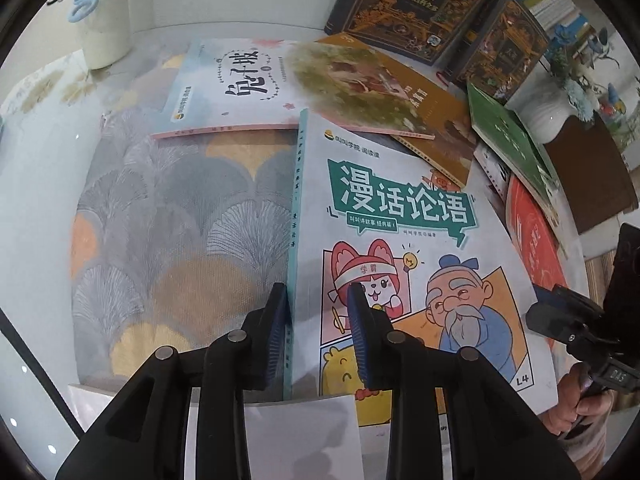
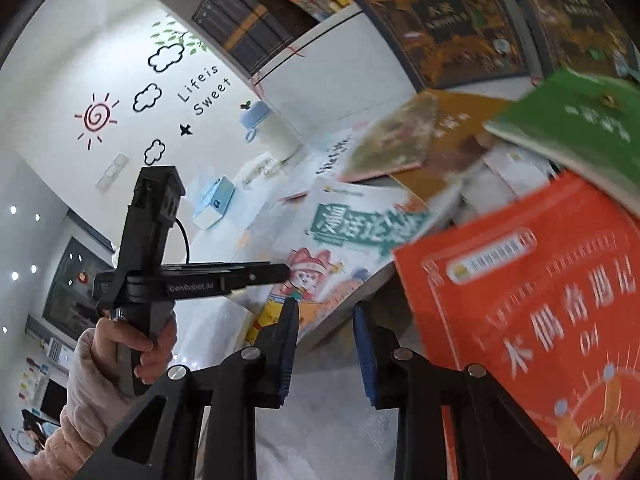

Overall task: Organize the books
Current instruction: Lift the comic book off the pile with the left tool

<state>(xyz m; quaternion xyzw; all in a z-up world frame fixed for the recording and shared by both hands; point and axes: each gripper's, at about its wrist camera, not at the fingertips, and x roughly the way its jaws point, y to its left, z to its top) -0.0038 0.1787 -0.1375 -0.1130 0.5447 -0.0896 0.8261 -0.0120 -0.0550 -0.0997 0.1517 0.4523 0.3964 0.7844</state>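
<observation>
A white comic book with a teal title banner lies face up on the patterned tablecloth; its near edge overhangs the table front. My left gripper stands over the book's near left corner, jaws drawn close. The teal spine runs between the fingers; I cannot tell whether they press on it. From the right wrist view, the left gripper reaches over the same book. My right gripper is just off the table edge, with a narrow gap and nothing between the pads. An orange book lies just right of it.
A pale book, a brown picture book and a green book lie scattered behind. Two dark ornate books lean at the back. A white cup stands far left, a vase and a brown box at right.
</observation>
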